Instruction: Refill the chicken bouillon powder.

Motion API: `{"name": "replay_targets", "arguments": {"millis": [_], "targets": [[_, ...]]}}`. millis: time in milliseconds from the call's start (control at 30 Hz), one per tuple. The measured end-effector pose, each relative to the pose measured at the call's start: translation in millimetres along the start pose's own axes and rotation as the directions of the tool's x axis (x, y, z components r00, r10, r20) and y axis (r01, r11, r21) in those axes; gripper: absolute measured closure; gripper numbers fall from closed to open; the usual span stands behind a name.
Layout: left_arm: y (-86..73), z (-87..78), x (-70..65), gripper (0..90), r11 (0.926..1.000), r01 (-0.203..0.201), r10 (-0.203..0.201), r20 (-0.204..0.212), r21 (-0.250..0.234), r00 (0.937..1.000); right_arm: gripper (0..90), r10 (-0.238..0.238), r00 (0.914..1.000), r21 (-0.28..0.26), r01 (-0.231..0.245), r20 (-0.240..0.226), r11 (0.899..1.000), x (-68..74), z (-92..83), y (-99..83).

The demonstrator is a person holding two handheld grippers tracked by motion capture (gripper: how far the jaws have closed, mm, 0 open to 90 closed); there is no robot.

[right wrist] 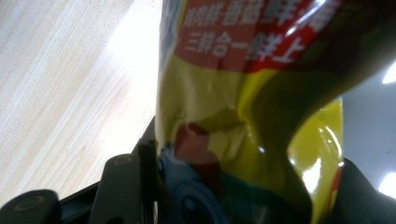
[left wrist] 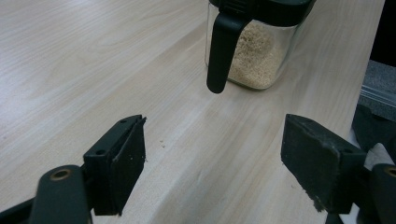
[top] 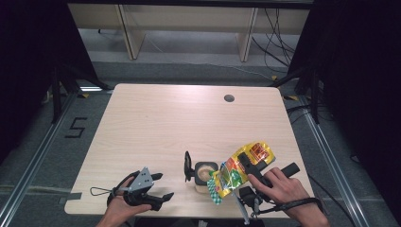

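A person is tipping a yellow seasoning packet (top: 239, 171) over an open glass jar (top: 204, 174) near the lower centre of the high view, apparently pouring granules into it. The right gripper (top: 241, 166) is pinching the packet across its middle, its jaws clamped on the crumpled foil, as the right gripper view shows at its lower edge. The packet's lower end is hanging at the jar's right rim, low in the frame. The jar's black flip lid (top: 187, 166) is standing open on its left side, and the jar already looks partly full of pale grains.

The left gripper (top: 159, 188) is resting at the lower left of the high view, its jaws spread and holding nothing, well apart from the jar. In the left gripper view the jar (left wrist: 252, 51) is sitting at the top of the frame, and a few stray grains (left wrist: 162, 143) are lying on the tabletop (top: 156, 123).

The main risk is spillage: the packet's mouth seems to be over the rim rather than the centre, so grains could be falling outside. With nothing steadying the jar, a nudge from the packet could be shifting or tipping it. A squeeze on the slick foil could also be choking the flow, or the packet could be slipping.
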State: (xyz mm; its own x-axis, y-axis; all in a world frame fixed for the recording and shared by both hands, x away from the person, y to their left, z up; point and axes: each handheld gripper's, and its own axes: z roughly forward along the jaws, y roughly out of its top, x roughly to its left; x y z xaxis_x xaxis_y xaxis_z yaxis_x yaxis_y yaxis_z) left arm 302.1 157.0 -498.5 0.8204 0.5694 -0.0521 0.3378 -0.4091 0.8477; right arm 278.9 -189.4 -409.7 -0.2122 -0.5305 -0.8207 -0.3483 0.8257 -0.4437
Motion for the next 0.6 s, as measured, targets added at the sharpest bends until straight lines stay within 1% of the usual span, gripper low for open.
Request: {"name": "replay_targets", "arguments": {"millis": [33,67,100,133,167,200,233,267,300,333,367,433,467,500,533,567,600], "targets": [[0.1,0.0,1.2,21.6,0.9999,-0.009,0.009,-0.005,0.013,0.9999,48.8,-0.003,1.0,0.001,0.003,0.004,1.0,-0.3,-0.4,0.0],[0.4,0.1,-0.1,21.6,0.9999,0.01,-0.01,0.006,0.01,0.9999,48.8,0.0,1.0,0.003,0.0,0.008,1.0,-0.1,-1.0,-0.2],[0.3,0.3,0.0,21.6,1.0,0.006,-0.006,0.007,0.007,1.0,48.8,-0.007,0.9999,0.001,0.007,0.009,1.0,-1.3,-1.2,-0.1],[0.2,-0.5,1.2,21.6,0.9996,-0.014,0.015,-0.001,0.025,0.9999,48.8,-0.011,0.9999,-0.003,0.011,0.009,1.0,-2.1,-1.2,-0.1],[0.1,-0.6,1.2,21.6,0.9996,-0.013,0.013,0.0,0.024,0.9999,48.8,-0.047,0.9987,-0.01,0.048,0.016,0.999,-4.5,-0.6,-0.7],[0.0,0.2,0.0,21.6,0.9999,0.009,-0.009,0.007,0.007,0.9999,48.9,-0.035,0.9994,0.004,0.035,0.007,0.999,-3.6,-1.3,0.4],[0.5,-0.4,0.2,21.6,0.9999,0.009,-0.009,0.002,0.015,1.0,48.9,-0.029,0.9996,0.006,0.029,-0.001,1.0,-2.2,-0.3,2.0],[0.5,-0.3,0.2,21.6,0.9999,0.01,-0.01,0.001,0.013,0.9999,49.6,-0.03,0.9995,0.027,0.03,-0.01,0.999,-0.6,-0.4,3.4],[0.0,0.4,-0.3,21.6,0.9999,0.011,-0.011,0.003,0.0,0.9999,49.8,-0.031,0.9994,0.028,0.032,-0.012,0.999,-1.3,-1.3,4.0],[0.0,0.0,0.1,21.6,0.9999,0.008,-0.008,0.008,0.009,0.9999,50.2,-0.027,0.9996,0.018,0.027,-0.006,0.999,-2.7,-2.7,3.4],[-0.1,0.3,0.0,21.6,0.9999,0.011,-0.011,0.008,0.007,0.9999,50.4,-0.018,0.9998,0.011,0.018,-0.002,1.0,-3.8,-3.6,3.1],[0.6,-0.4,0.1,21.6,0.9998,0.009,-0.009,0.001,0.016,1.0,50.5,-0.018,0.9998,0.018,0.018,-0.002,1.0,-2.7,-2.9,3.9],[0.0,1.1,-0.6,21.6,0.9999,0.015,-0.015,0.005,-0.007,0.9999,50.7,-0.016,0.9998,0.017,0.017,-0.012,1.0,-1.6,-1.2,3.7],[0.0,-0.2,0.7,21.6,0.9999,-0.009,0.009,-0.003,0.011,1.0,50.7,-0.014,0.9998,0.008,0.014,-0.012,1.0,-1.2,0.3,2.2],[-0.2,-0.1,-0.3,21.6,1.0,0.003,-0.003,0.001,0.0,1.0,50.8,-0.002,0.9998,0.007,0.002,-0.019,1.0,-0.2,0.9,1.0],[-0.2,0.2,1.1,21.6,1.0,0.001,-0.001,0.003,0.007,1.0,50.8,0.003,0.9999,0.013,-0.002,-0.016,1.0,0.6,0.8,0.5],[0.5,-0.7,0.3,21.6,0.9998,0.009,-0.009,-0.001,0.016,1.0,50.8,-0.031,0.9995,-0.004,0.03,-0.008,1.0,-2.1,1.6,0.4]]}}
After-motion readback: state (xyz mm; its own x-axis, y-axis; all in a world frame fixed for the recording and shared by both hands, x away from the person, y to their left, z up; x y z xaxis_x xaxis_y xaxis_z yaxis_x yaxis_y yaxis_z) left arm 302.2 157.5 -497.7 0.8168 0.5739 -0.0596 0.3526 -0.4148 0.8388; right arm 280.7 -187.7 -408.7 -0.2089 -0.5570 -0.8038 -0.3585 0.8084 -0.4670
